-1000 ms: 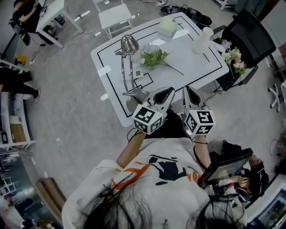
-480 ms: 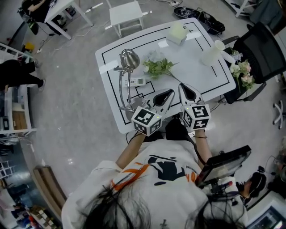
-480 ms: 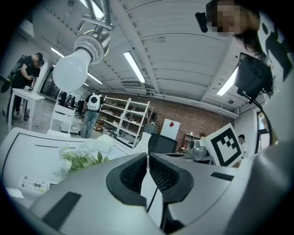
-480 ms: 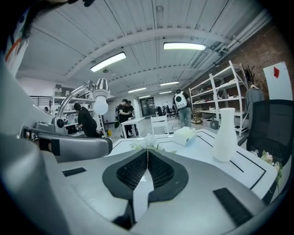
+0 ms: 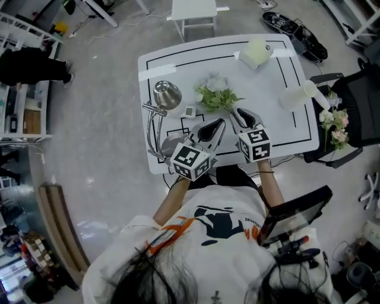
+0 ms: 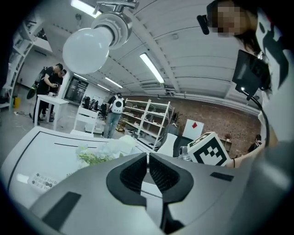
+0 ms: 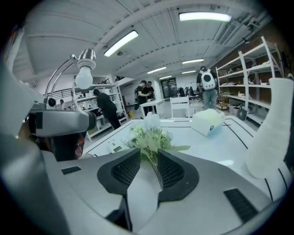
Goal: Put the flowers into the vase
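Head view looks down on a white tabletop [image 5: 270,127] marked with a black rectangular outline, standing on a grey floor [image 5: 101,148]. The flowers [image 5: 217,98], a small bunch of white blooms and green leaves, lie about mid-tabletop with the stem toward the near edge. The white vase [image 5: 297,95] stands upright by the right edge, well apart from them. A pale box [image 5: 255,52] sits near the far right corner, and a chrome desk lamp [image 5: 167,95] arches up along the left edge from a base at the near left corner. Beyond the far edge is a white stool [image 5: 194,9]; off the right edge a black chair [image 5: 362,113] carries another bunch of flowers [image 5: 333,124], and shelving [image 5: 24,113] lines the room's left side. In the left gripper view the left claw [image 6: 148,155] has its jaws closed together on nothing. In the right gripper view the right claw [image 7: 148,152] is opening, jaws apart, with the flower stem showing in the gap and neither pad pressing on it.
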{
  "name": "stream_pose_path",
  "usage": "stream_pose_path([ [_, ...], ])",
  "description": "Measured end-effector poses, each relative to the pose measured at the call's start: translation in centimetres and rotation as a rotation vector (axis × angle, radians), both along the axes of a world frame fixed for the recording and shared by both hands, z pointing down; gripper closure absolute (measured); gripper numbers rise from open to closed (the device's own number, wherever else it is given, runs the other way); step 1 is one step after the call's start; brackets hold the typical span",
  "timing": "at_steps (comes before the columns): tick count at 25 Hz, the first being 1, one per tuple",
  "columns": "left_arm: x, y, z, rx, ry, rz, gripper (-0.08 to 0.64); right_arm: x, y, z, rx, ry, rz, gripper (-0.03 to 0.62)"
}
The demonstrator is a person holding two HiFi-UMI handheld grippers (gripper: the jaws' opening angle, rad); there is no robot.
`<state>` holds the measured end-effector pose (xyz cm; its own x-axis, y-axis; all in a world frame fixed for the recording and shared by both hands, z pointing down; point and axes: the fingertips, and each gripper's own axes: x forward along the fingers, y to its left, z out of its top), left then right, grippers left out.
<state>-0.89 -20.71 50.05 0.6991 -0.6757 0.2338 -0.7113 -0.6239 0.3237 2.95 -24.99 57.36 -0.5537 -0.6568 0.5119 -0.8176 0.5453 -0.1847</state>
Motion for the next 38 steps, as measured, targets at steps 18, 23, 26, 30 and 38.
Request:
stream_pose_path([
  [18, -1.7, -2.5, 1.5, -0.038, -0.087, -0.287, 0.551, -5.9, -5.3, 7.5, -0.111, 0.285, -0.384, 0.305],
  [23, -2.7, -1.9, 1.3, -0.040, -0.086, -0.326, 0.551, -5.9, -5.6, 7.8, -0.107, 0.280, -0.372, 0.441],
  [26, -3.3, -1.3, 1.5, -0.045, -0.086, -0.346, 0.551, -5.6, -5.6, 7.3, -0.095, 0.237, -0.343, 0.519],
  [30, -3.4, -0.9, 1.4, -0.052, -0.067, -0.342, 0.551, -4.2, -5.8, 5.0, -0.078, 0.129, -0.255, 0.541],
  [38, -1.8, -1.7, 0.8, -0.054, -0.041, -0.278, 0.549, 0.4, -5.2, -4.8, 0.061, -0.072, -0.151, 0.545],
])
